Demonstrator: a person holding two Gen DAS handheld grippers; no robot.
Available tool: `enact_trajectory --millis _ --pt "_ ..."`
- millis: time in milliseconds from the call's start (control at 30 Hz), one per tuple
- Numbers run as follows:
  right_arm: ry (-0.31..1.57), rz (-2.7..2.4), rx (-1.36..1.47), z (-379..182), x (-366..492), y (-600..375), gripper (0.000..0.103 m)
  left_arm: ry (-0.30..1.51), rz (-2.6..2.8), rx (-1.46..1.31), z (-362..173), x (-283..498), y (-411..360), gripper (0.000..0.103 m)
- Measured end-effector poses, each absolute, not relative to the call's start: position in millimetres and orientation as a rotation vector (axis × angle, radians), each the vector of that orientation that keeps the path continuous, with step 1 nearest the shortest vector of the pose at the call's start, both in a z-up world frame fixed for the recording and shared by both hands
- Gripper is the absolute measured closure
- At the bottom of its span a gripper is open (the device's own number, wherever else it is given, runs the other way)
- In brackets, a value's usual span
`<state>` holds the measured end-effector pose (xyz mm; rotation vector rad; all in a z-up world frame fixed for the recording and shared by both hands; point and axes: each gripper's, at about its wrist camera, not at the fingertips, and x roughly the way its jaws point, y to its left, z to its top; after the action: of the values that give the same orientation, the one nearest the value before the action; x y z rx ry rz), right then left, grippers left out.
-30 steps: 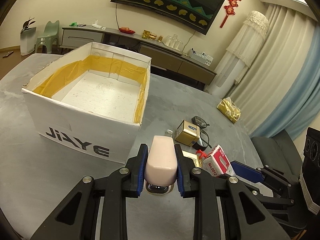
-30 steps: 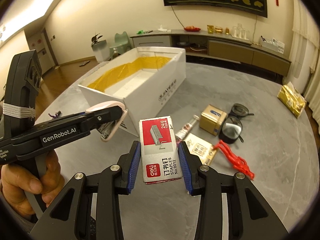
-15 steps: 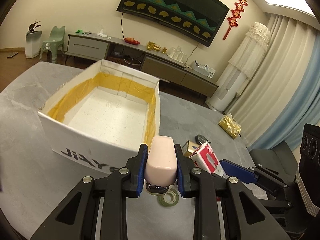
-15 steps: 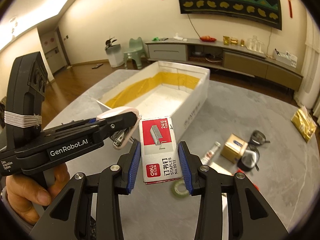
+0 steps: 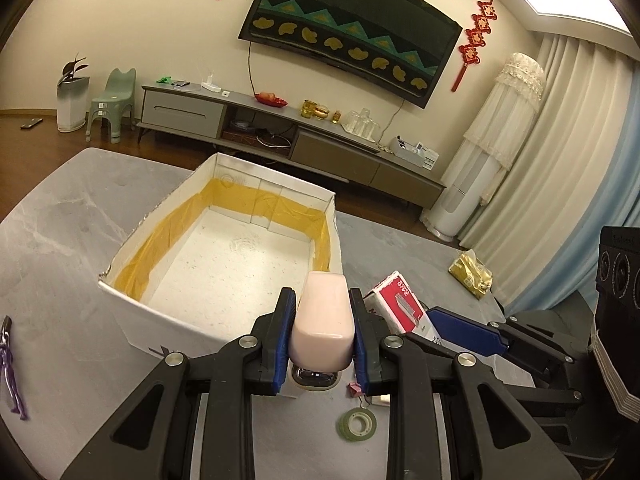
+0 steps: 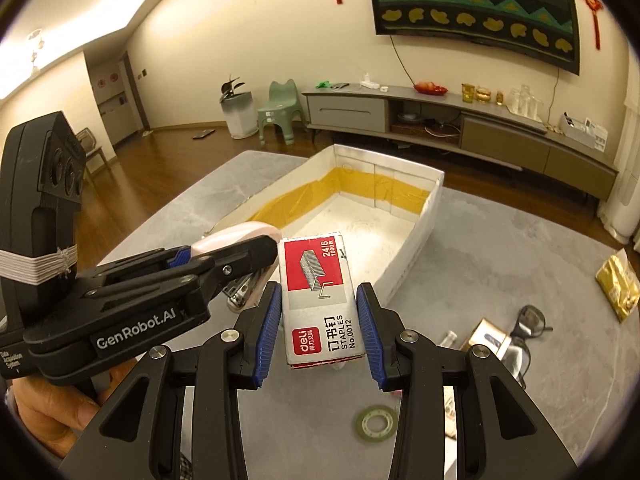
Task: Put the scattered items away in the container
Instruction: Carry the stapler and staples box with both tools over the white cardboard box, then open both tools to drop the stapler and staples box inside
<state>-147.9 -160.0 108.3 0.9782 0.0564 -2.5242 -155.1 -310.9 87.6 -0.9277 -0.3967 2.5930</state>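
My left tongs [image 5: 322, 338] are closed tight on the pink stapler [image 5: 323, 322], which sits upright between the blue pads, held in the air just at the near right corner of the white box [image 5: 132, 312]. My right tongs [image 6: 320, 332] are clamped on the box of staples [image 6: 318, 300], label facing up, hanging just short of the box's near wall. The two loads are side by side, almost touching.

The box itself sits on the grey bench [image 5: 60, 240] and looks bare inside. Other loose things lie on the bench: a roll of tape [image 6: 376, 434] below my right tongs, and to the right a pair of glasses [image 6: 528, 330], a small gold carton [image 6: 486, 336] and a gold packet [image 6: 618, 284] farther off.

What worries me from here is the crowding. Both tongs are heading for the same near corner, so one could knock the other and twist a load loose. If I let go too soon, either thing may hit the rim and drop back on the bench. The near wall is thin card; catching it from below with the tongs could shove or tip the box. The staple carton is gripped by its sides only, and a hard squeeze may crush it or let it slide out.
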Motion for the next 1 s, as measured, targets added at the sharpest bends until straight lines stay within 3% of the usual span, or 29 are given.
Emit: enact_trajectory --millis 533,1000 --pt "0.025 -2.524 1.037 110 -219 -170 0.062 -0.406 2.628 -0.979 89 -215 -328 0.076" --pt "0.012 -2.481 1.186 74 -297 -182 0.062 -0.344 2.601 -1.147 70 -292 -338 0.076"
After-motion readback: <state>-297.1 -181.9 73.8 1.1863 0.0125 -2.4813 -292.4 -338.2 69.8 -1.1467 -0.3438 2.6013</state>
